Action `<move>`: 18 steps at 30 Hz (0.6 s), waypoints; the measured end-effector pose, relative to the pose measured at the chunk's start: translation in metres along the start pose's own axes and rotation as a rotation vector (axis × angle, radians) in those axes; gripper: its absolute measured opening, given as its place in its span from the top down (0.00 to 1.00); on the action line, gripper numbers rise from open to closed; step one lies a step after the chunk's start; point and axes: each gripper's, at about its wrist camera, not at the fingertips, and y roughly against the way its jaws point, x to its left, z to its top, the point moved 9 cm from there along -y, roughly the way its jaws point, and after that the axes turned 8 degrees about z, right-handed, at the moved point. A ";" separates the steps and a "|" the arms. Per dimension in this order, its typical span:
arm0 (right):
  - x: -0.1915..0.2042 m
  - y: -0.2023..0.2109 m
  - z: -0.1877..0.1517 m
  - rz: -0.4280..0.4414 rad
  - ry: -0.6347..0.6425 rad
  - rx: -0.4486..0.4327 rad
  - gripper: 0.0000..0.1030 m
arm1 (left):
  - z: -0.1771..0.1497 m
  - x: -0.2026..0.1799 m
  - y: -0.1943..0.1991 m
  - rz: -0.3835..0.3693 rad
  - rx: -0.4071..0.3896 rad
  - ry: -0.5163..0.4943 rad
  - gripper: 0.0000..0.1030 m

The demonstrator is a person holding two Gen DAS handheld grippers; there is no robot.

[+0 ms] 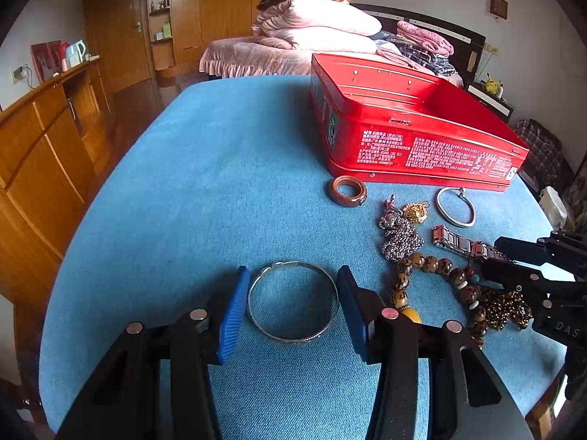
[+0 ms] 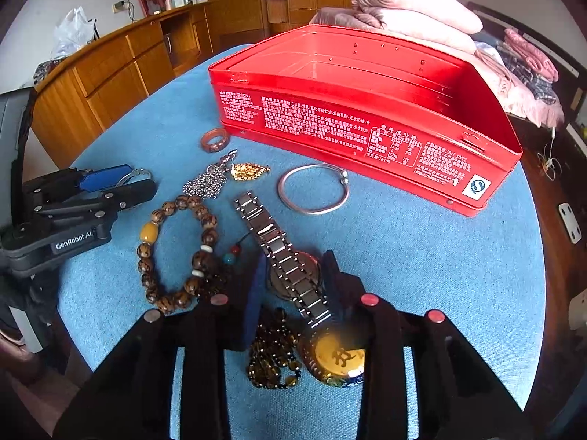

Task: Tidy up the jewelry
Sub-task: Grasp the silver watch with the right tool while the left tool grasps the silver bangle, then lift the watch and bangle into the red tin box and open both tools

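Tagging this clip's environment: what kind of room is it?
Most likely a home bedroom. A bed piled with folded quilts stands behind the blue-covered table, and wooden wardrobes line the far wall.

I am working in a home bedroom. A bed (image 1: pixel 264 55) with a pink frilled cover carries stacked pink quilts (image 1: pixel 315 24) and folded clothes (image 1: pixel 425 42). Wooden wardrobes (image 1: pixel 227 3) line the far wall, and a long wooden sideboard (image 1: pixel 47 124) holds an electric kettle (image 1: pixel 76 53). The blue-covered table (image 1: pixel 205 183) stands near the bed.
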 end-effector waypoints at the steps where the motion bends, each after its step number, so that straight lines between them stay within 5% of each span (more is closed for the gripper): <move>1: 0.001 -0.001 0.001 -0.007 0.008 0.001 0.67 | 0.001 -0.001 -0.001 0.003 -0.001 -0.001 0.53; 9: 0.002 -0.006 0.005 -0.023 0.052 -0.016 0.69 | 0.002 -0.003 -0.002 0.005 -0.005 0.000 0.53; 18: -0.008 0.009 0.000 0.020 -0.074 -0.058 0.71 | -0.001 -0.008 0.004 -0.027 -0.003 0.009 0.53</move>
